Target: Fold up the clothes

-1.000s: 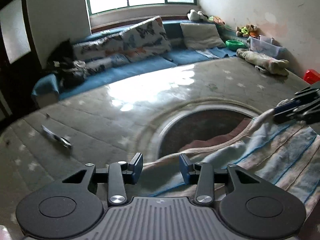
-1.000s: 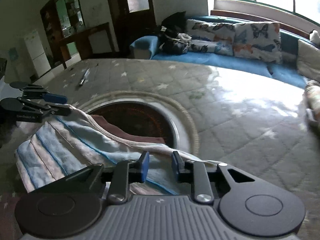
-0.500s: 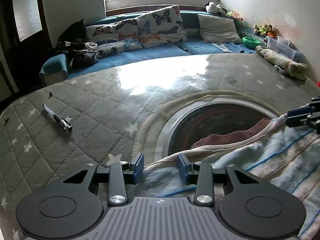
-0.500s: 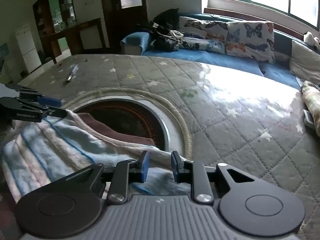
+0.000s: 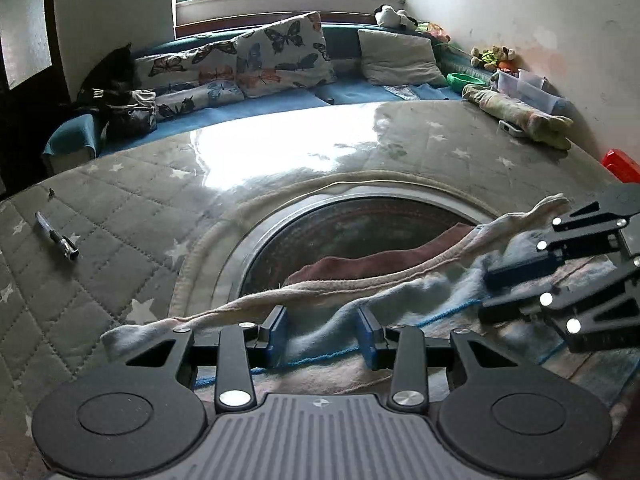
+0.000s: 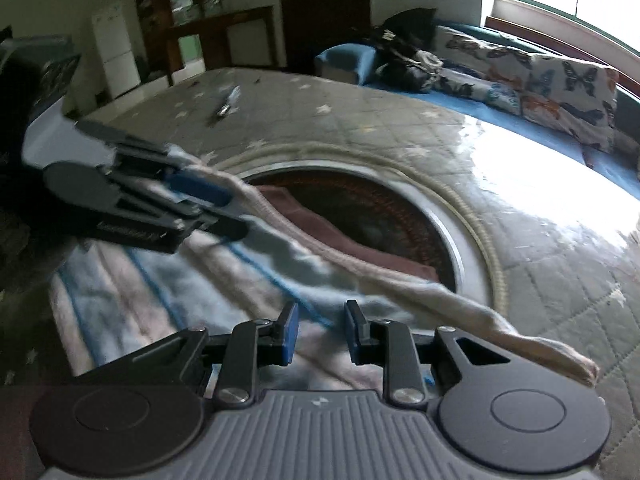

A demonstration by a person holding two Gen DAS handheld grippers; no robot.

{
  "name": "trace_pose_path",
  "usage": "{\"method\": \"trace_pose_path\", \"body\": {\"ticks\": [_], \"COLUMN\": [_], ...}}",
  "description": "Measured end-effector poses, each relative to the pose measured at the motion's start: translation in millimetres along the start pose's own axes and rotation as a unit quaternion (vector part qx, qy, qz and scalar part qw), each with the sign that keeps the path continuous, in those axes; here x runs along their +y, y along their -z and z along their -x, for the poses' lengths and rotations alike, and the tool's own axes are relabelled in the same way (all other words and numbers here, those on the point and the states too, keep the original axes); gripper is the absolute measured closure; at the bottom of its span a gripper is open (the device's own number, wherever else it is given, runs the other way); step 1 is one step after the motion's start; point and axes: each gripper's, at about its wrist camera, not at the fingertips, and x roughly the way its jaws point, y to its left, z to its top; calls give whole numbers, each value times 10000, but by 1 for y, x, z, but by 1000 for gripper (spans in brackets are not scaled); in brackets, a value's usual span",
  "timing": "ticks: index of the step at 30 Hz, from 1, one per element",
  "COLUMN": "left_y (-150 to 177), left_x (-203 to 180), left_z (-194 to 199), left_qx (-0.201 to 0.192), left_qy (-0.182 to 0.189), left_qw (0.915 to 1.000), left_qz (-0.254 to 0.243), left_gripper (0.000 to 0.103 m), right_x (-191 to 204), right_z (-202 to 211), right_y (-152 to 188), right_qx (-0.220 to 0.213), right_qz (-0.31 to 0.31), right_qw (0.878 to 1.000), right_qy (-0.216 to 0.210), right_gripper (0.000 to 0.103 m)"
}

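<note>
A light blue and beige striped cloth [image 5: 400, 296] lies across the near side of the grey quilted mat [image 5: 160, 200]. Its beige top edge is lifted and stretched between both grippers. My left gripper [image 5: 322, 334] is shut on that edge near its left corner, with blue fabric bunched between the pads. My right gripper [image 6: 322, 332] is shut on the same edge near the right corner, whose tip [image 6: 568, 364] sticks out past the fingers. Each gripper shows in the other's view: the right gripper [image 5: 490, 290] and the left gripper [image 6: 232, 214].
A round dark recess [image 5: 360, 224] sits in the mat's middle, with a maroon cloth [image 5: 360, 268] under the striped one. A pen [image 5: 58, 238] lies at the left. Behind are a blue sofa with butterfly cushions [image 5: 280, 56], a rolled cloth [image 5: 520, 114] and a red object [image 5: 620, 164].
The two grippers have come closer together, and the cloth between them now ripples and bunches. Both views have swung round, and both grips on the edge have stayed.
</note>
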Motion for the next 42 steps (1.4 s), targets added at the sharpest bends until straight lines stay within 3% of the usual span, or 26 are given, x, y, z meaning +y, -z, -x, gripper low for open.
{"method": "trace_pose_path", "body": {"ticks": [8, 21, 31, 42], "left_y": [12, 70, 101, 120], "left_x": [-18, -49, -25, 7], "left_z": [25, 72, 98, 125], "left_qx": [-114, -284, -438, -772], "left_qy": [156, 153, -89, -367], "left_qw": [9997, 9988, 9985, 9914], "left_qz": [-121, -366, 303, 987], "left_gripper": [63, 62, 62, 62], "right_x": [29, 86, 89, 44], "right_z": [7, 32, 55, 91], "right_y": [8, 35, 62, 96], "right_qx": [203, 216, 12, -507], "right_qz": [345, 680, 305, -769], "right_qw": [9990, 9964, 9988, 9956], "right_qy": [-193, -462, -391, 177], "right_gripper": [79, 79, 79, 78]}}
